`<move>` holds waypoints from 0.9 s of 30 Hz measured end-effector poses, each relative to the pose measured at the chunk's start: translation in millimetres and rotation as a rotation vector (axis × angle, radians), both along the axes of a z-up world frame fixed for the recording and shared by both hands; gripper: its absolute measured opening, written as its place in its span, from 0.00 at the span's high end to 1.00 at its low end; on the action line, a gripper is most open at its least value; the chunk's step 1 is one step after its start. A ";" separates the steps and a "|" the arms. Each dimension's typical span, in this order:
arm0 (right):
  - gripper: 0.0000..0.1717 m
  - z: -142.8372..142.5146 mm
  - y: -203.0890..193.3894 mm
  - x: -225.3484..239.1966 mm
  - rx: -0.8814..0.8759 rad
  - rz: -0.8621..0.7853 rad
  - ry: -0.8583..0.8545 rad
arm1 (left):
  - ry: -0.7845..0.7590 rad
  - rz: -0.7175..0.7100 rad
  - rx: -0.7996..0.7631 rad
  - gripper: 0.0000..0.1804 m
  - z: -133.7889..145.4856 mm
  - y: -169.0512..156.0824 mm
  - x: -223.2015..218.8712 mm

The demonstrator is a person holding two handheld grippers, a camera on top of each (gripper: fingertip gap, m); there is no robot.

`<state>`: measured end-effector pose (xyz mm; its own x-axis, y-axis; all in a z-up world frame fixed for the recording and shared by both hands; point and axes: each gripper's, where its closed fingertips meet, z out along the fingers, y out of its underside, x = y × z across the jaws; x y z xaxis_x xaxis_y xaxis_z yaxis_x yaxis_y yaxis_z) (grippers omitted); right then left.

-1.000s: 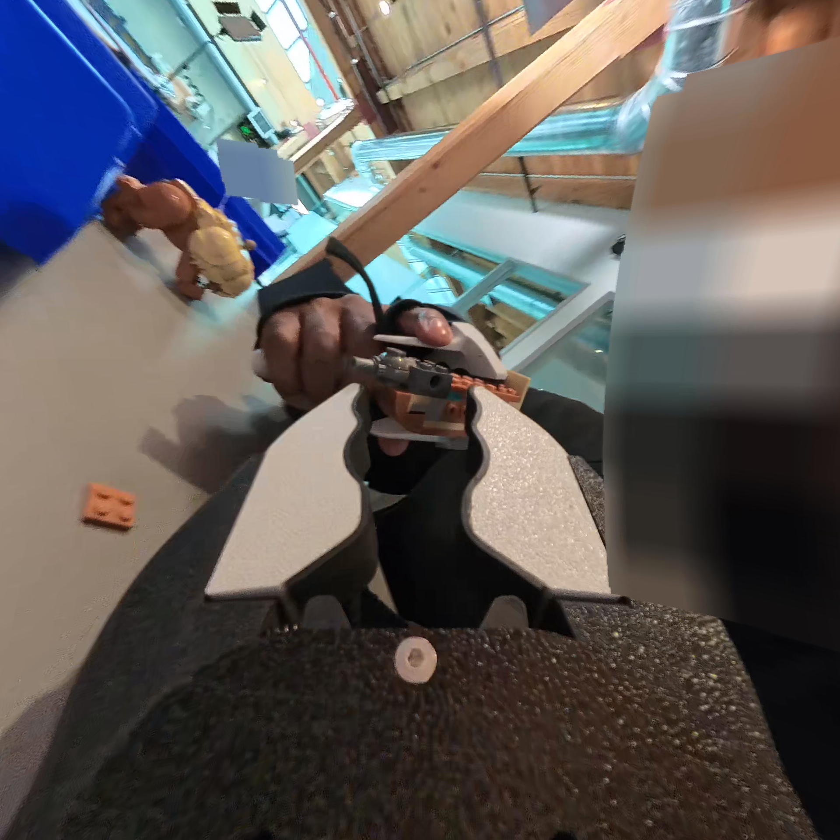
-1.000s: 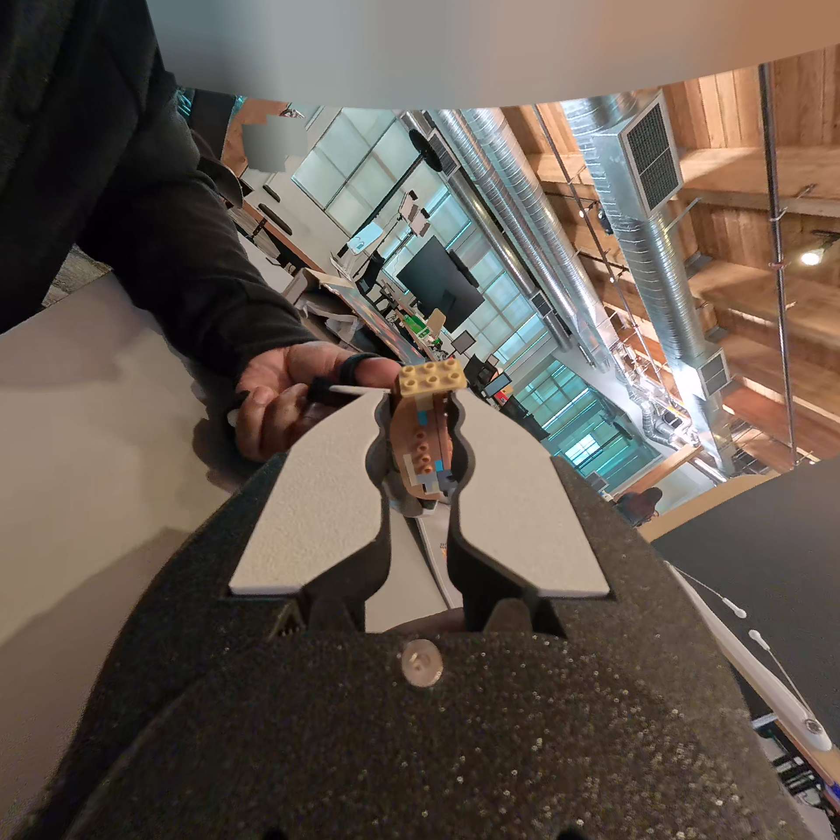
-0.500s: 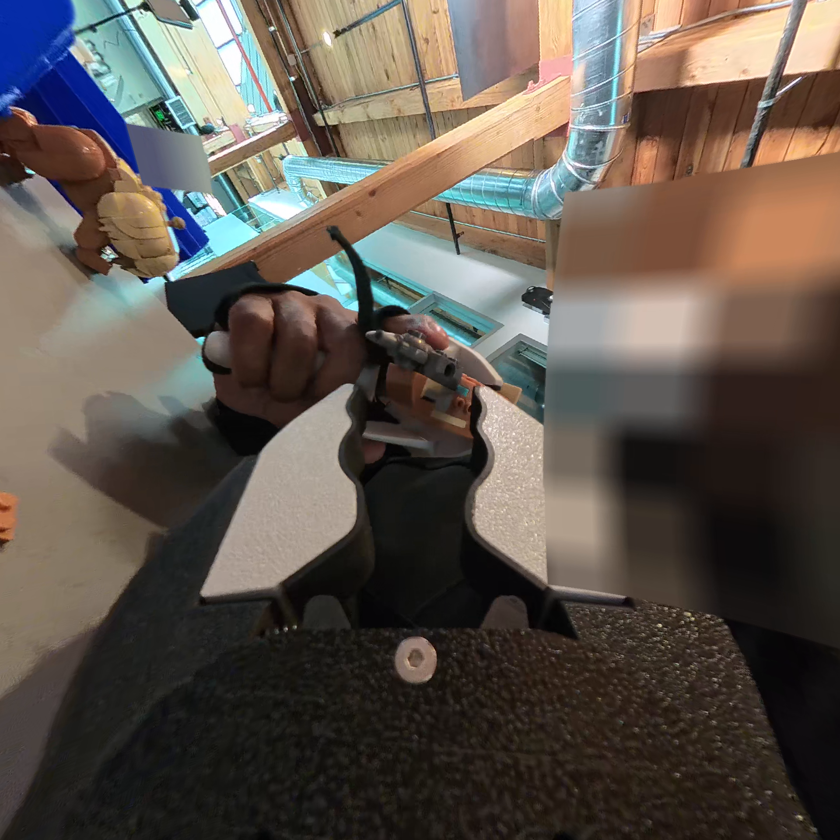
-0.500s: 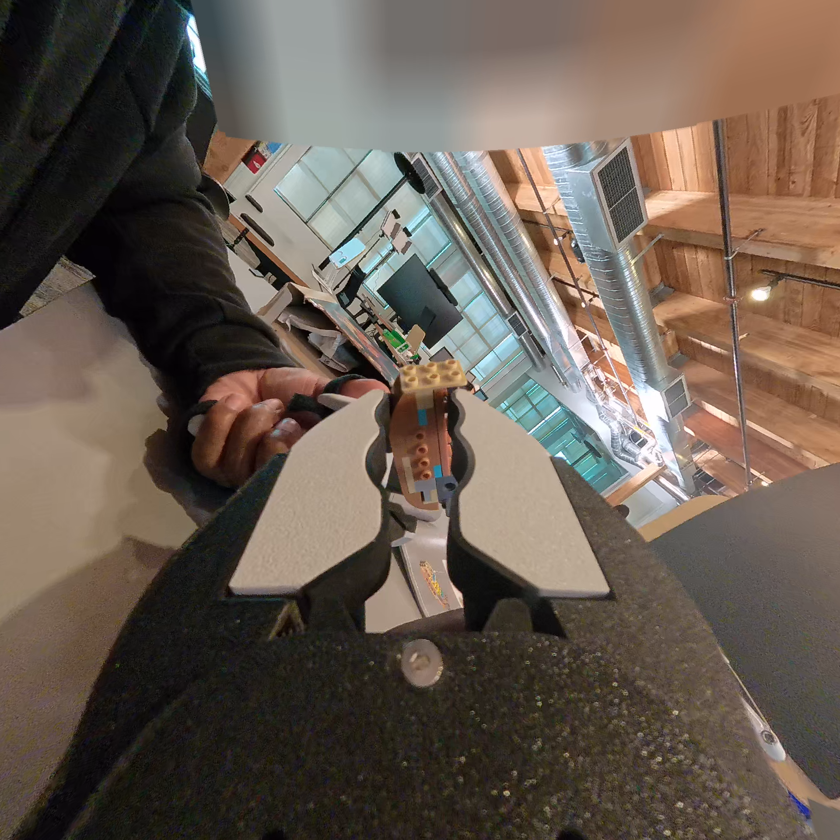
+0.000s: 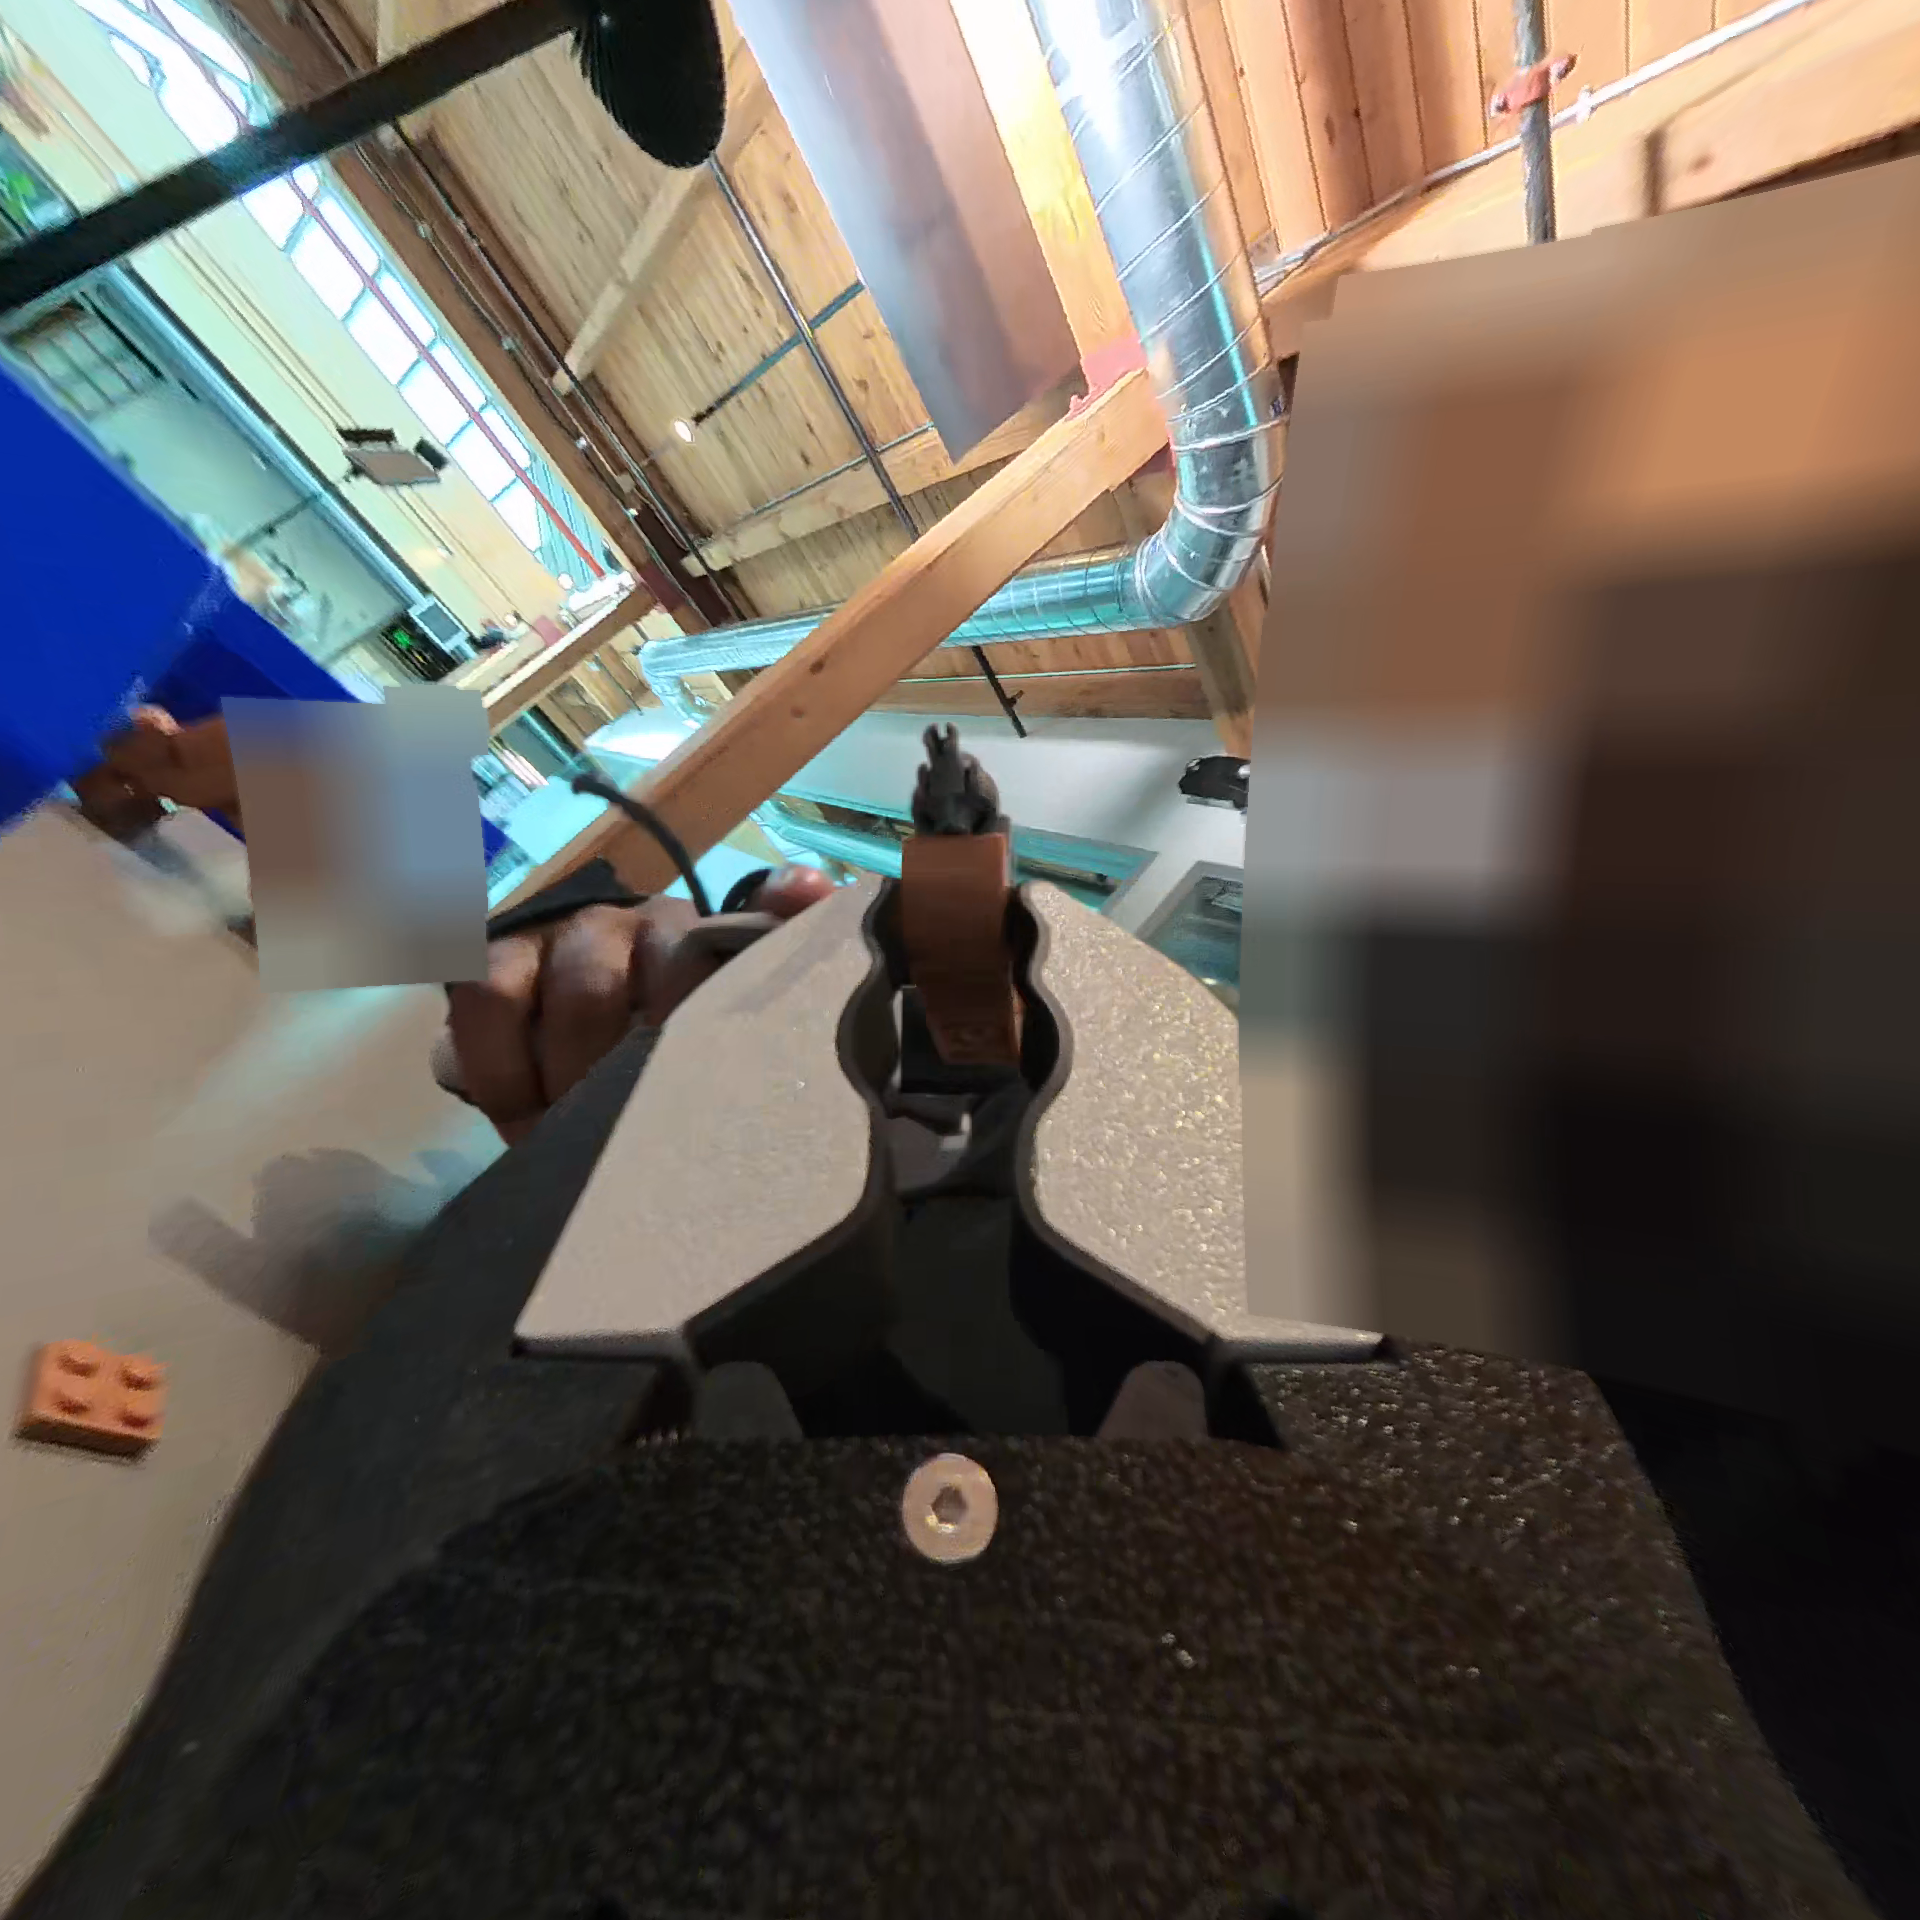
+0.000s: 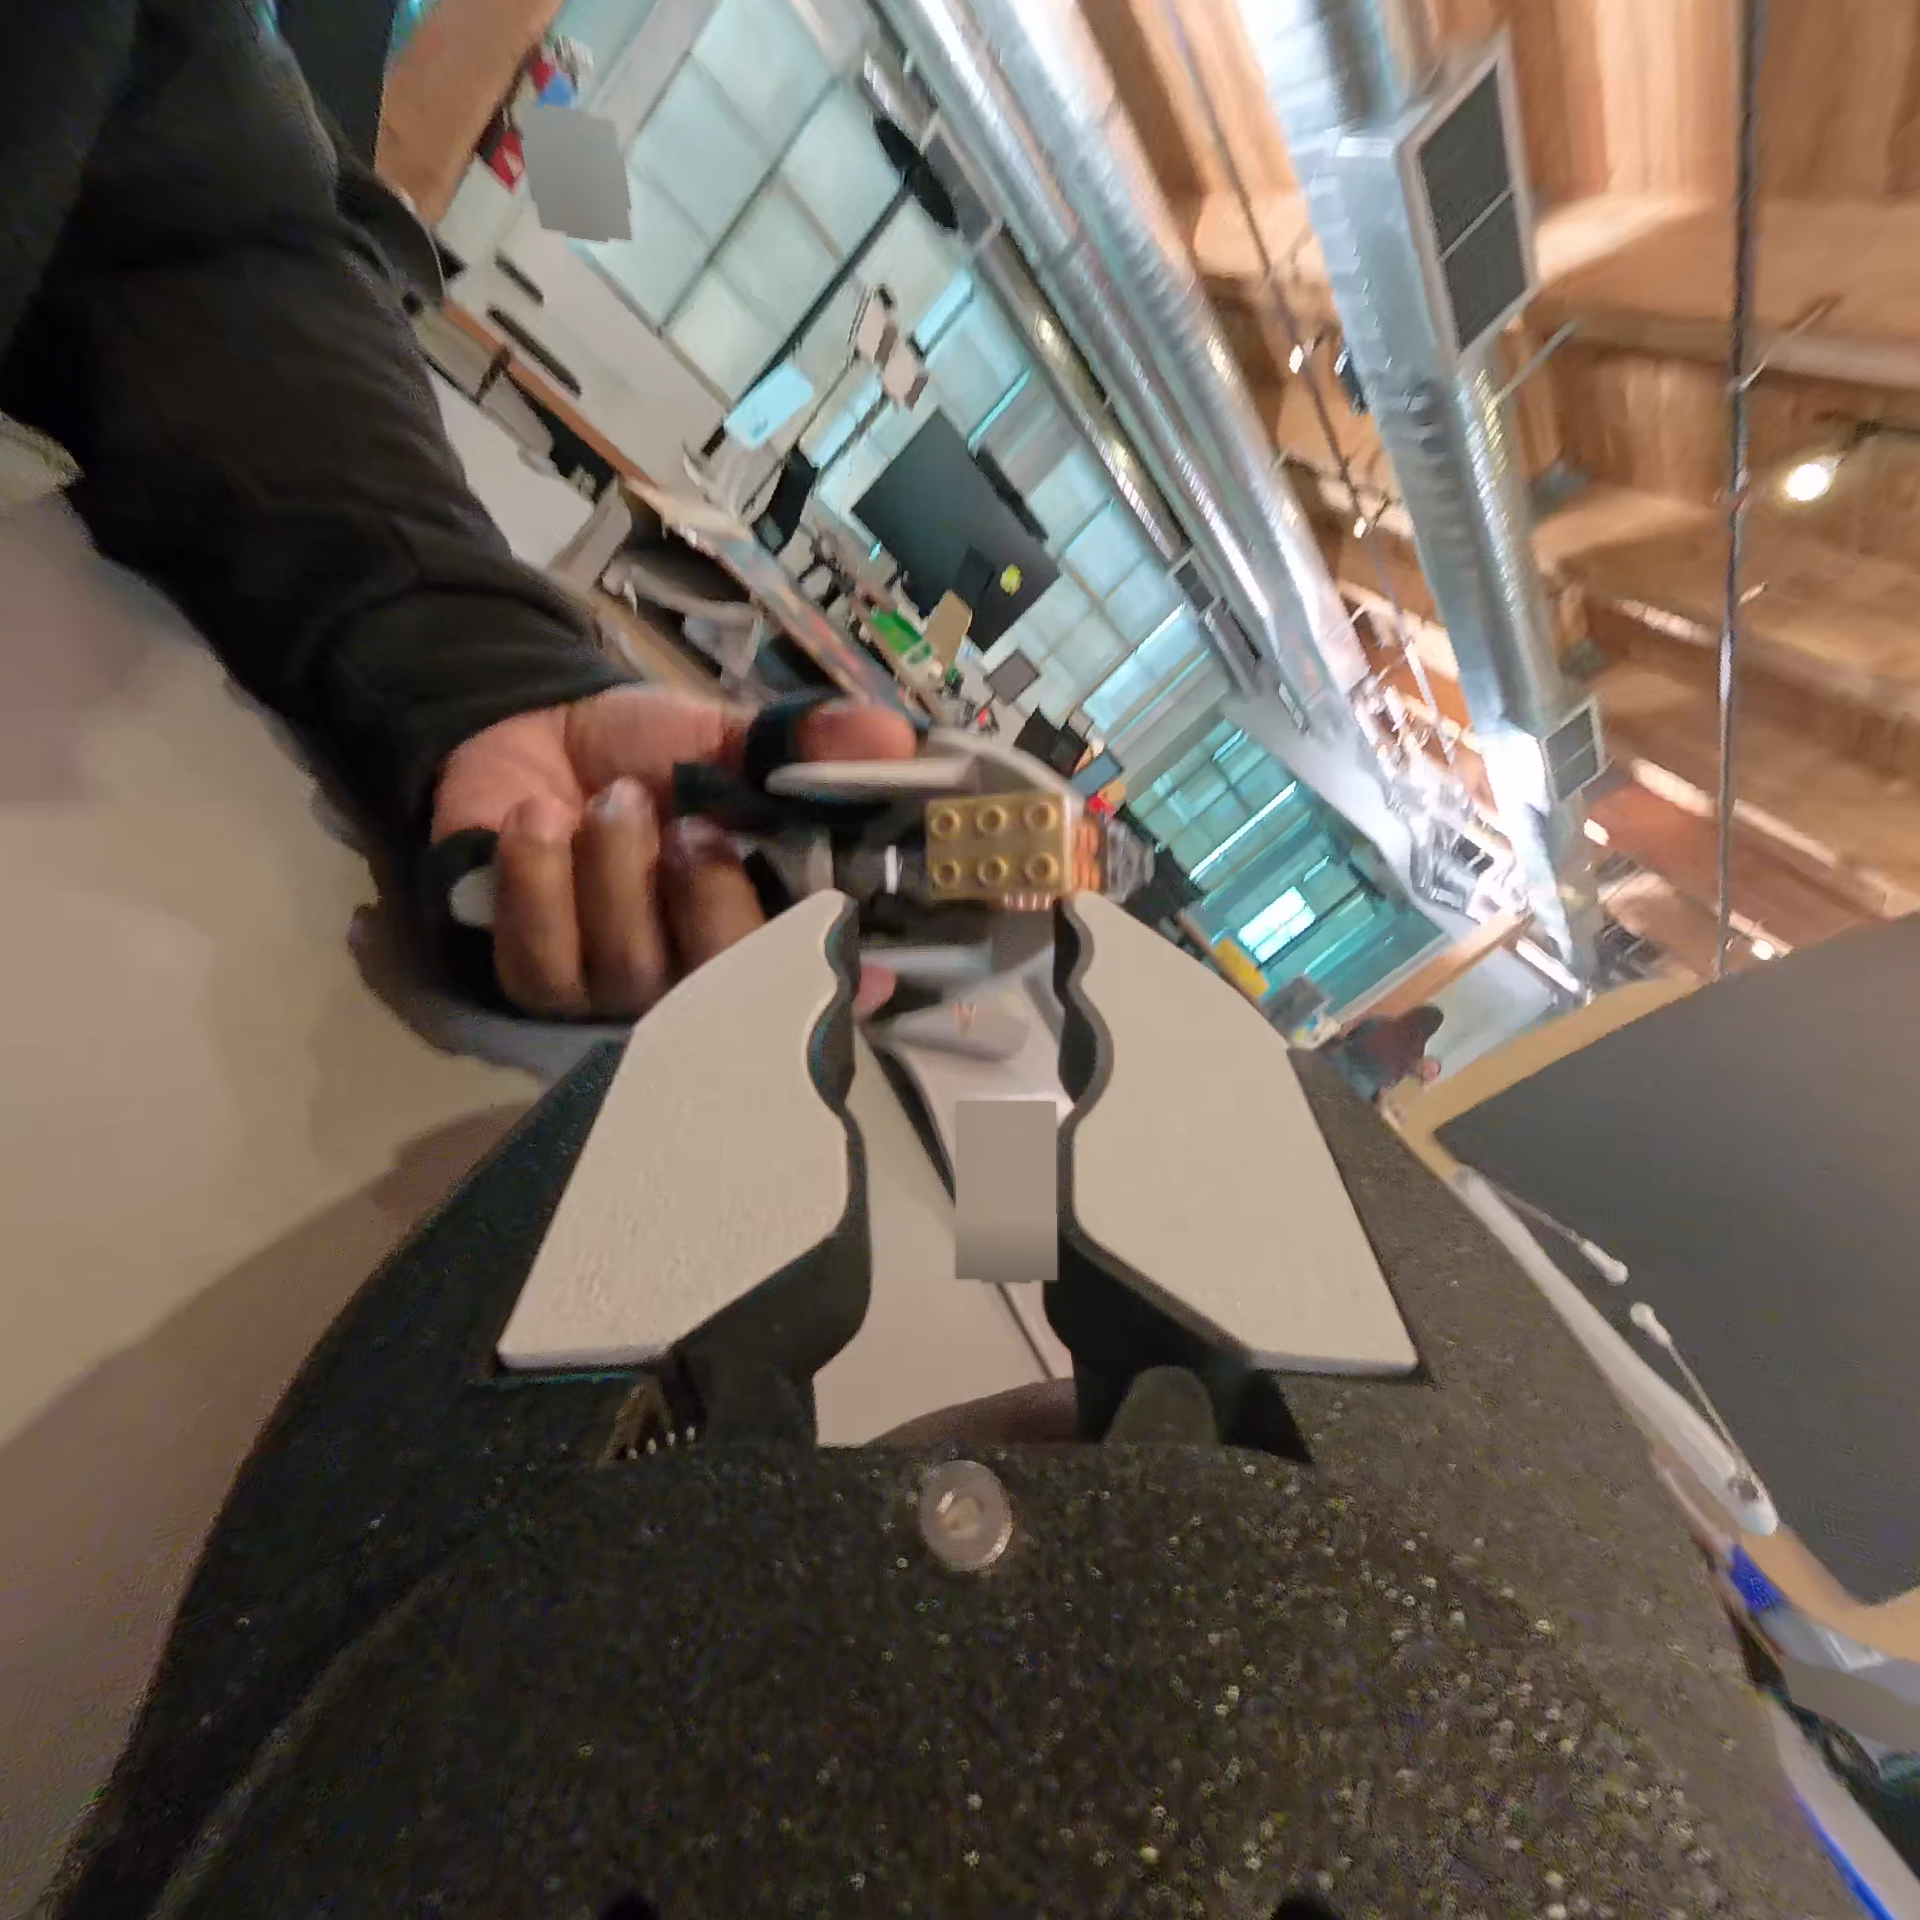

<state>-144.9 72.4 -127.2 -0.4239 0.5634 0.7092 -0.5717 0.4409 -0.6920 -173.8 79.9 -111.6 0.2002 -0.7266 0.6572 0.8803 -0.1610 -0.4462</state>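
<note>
Clamping a brown brick assembly (image 5: 956, 951) in the left gripper (image 5: 951, 914), leaving the right gripper (image 6: 956, 914) spread and bare just near of its tan plate (image 6: 995, 847); risking slippage from that narrow edge-on pinch.

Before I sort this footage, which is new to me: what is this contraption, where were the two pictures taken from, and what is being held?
A person holds a hand-operated two-finger gripper in each hand. Each carries a camera looking along its grey fingers. The left wrist view shows the left gripper clamped on a small brown toy-brick build with a dark grey part on top. The right wrist view shows the right gripper with jaws apart, gripping nothing. Just beyond it, the left gripper holds that build, its tan studded plate facing the camera. An orange plate lies on the grey table.
</note>
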 end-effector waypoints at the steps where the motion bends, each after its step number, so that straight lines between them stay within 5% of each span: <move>1: 0.79 -3.4 4.1 -3.4 0.011 -0.015 -0.025 | 0.028 0.035 0.016 0.90 3.0 -3.2 -6.9; 11: 0.82 -43.3 38.1 -36.1 -0.058 -0.057 -0.497 | 0.140 0.158 0.029 0.90 2.1 -18.1 -44.9; 17: 0.83 -30.0 15.9 -34.7 -0.318 0.080 -0.801 | 0.370 0.325 -0.032 0.91 -4.1 -8.5 -38.3; 21: 0.84 -23.7 8.7 -36.6 -0.414 0.123 -0.897 | 0.582 0.401 -0.074 0.90 -12.1 -1.6 -27.7; 27: 0.86 -43.5 -3.5 -33.6 -0.307 0.104 -0.923 | 0.737 0.402 -0.066 0.90 -19.0 3.9 -5.1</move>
